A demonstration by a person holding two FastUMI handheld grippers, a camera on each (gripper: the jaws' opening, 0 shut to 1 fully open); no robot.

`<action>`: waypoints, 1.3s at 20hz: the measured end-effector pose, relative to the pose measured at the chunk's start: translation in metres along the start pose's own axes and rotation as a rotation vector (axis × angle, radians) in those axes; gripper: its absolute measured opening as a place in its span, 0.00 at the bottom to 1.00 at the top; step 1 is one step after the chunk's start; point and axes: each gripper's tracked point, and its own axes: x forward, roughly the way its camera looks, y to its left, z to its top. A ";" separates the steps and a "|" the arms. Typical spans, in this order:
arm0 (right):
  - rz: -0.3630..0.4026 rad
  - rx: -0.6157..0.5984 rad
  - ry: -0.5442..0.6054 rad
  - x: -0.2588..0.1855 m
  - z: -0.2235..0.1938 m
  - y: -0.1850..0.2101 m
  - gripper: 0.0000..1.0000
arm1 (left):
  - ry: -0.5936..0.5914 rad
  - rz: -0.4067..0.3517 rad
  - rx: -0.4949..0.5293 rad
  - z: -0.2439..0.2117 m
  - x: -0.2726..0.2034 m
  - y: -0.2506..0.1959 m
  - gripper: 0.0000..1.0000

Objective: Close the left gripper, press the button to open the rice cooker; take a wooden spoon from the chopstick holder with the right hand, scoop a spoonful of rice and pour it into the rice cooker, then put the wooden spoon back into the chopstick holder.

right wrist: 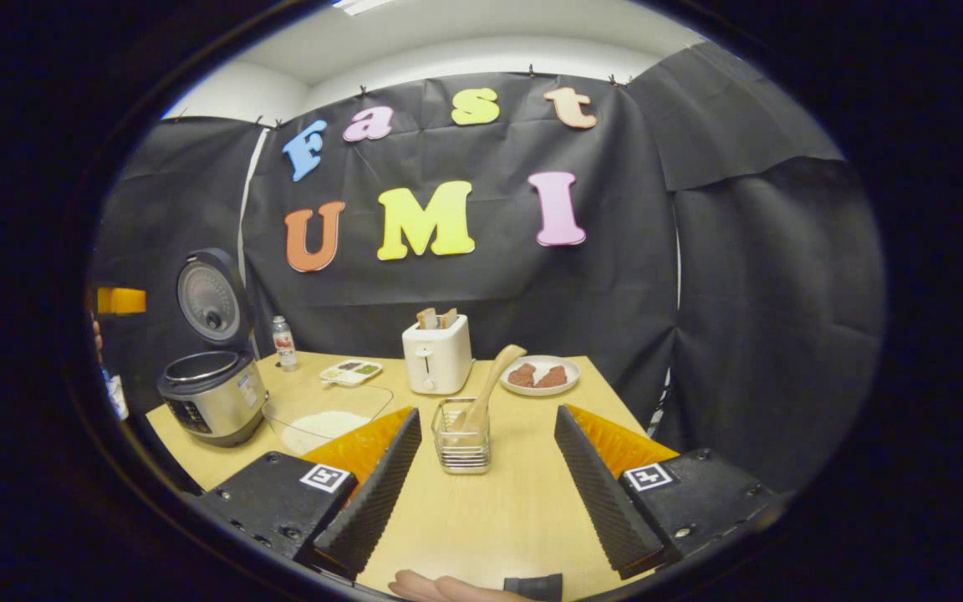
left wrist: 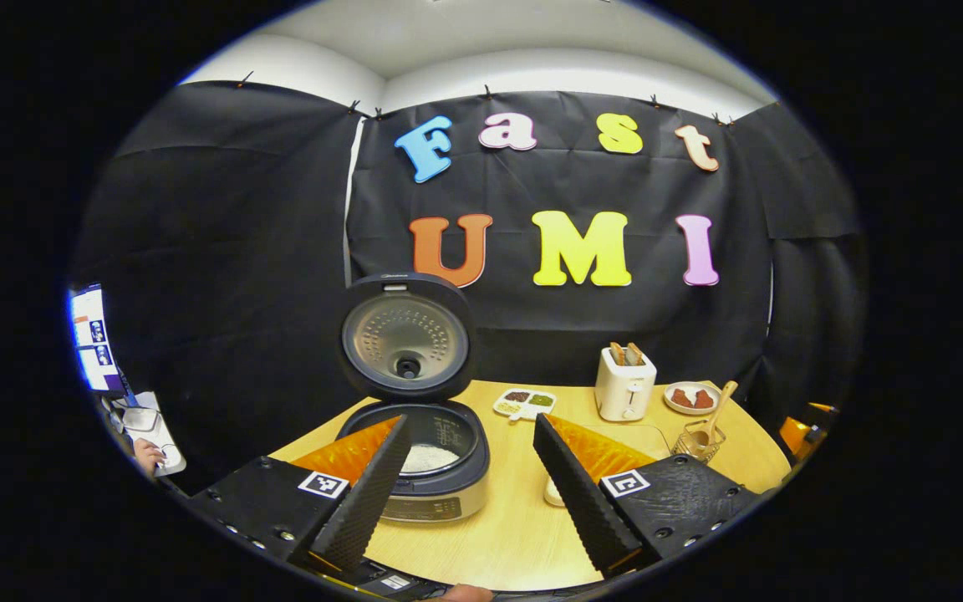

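Black cloth walls around a light wooden table. On its left part, rice cooker, lid standing upright and open, white rice visible in the inner pot. Same cooker far left in the right gripper view, near the table edge. Toward the right, wire chopstick holder with the wooden spoon leaning inside, bowl end up and tilted right; in the left gripper view, that holder at the right side of the table, well apart from the cooker.

Between cooker and holder: clear-rimmed tray with a heap of white rice, flat on the table. Behind it, small divided dish with dark and green fillings, and a small bottle near the cooker. White toaster with two slices poking out, just behind the holder. Plate with brown pieces to the toaster's right.

Left gripper low in front of the cooker, fingers spread wide apart, nothing between them. Right gripper facing the holder, fingers likewise parted and gripping nothing, holder framed between them but farther off. Bare table between the right fingers and the holder.
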 end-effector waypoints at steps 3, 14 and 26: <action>0.015 0.054 0.046 0.037 -0.008 0.001 1.00 | -0.003 -0.041 0.022 -0.019 -0.012 -0.011 0.95; -0.058 0.036 0.129 0.181 -0.025 -0.003 1.00 | 0.039 -0.160 -0.066 -0.080 -0.030 -0.046 0.95; -0.036 0.101 0.235 0.265 -0.048 -0.012 0.68 | 0.045 -0.192 -0.060 -0.083 -0.019 -0.045 0.95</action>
